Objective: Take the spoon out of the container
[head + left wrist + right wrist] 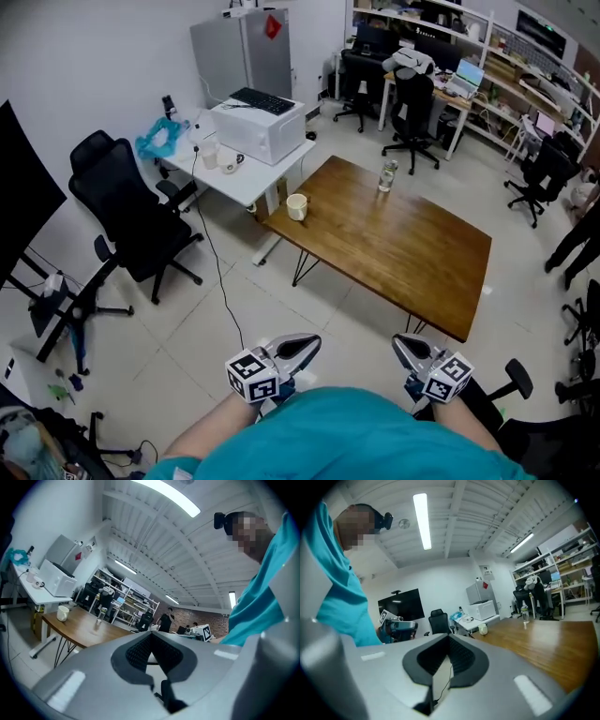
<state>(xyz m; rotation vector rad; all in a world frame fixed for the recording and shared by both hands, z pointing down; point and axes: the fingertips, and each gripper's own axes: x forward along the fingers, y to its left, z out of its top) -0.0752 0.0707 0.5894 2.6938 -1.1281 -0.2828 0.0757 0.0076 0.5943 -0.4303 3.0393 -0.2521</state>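
A cream cup [297, 206], the container, stands near the left corner of the wooden table [403, 248]. No spoon shows in it from here. The same cup is small and distant in the left gripper view [62, 613] and the right gripper view [483, 629]. My left gripper [305, 347] and right gripper [405, 345] are held close to my body, well short of the table. Both are shut with nothing between their jaws, and their tips meet in the left gripper view [150, 633] and the right gripper view [449, 637].
A clear bottle [388, 175] stands at the table's far edge. A white desk [246, 183] to the left carries a white microwave [259, 127] and a mug [230, 162]. A black office chair [131, 211] and a floor cable [223, 291] lie to the left.
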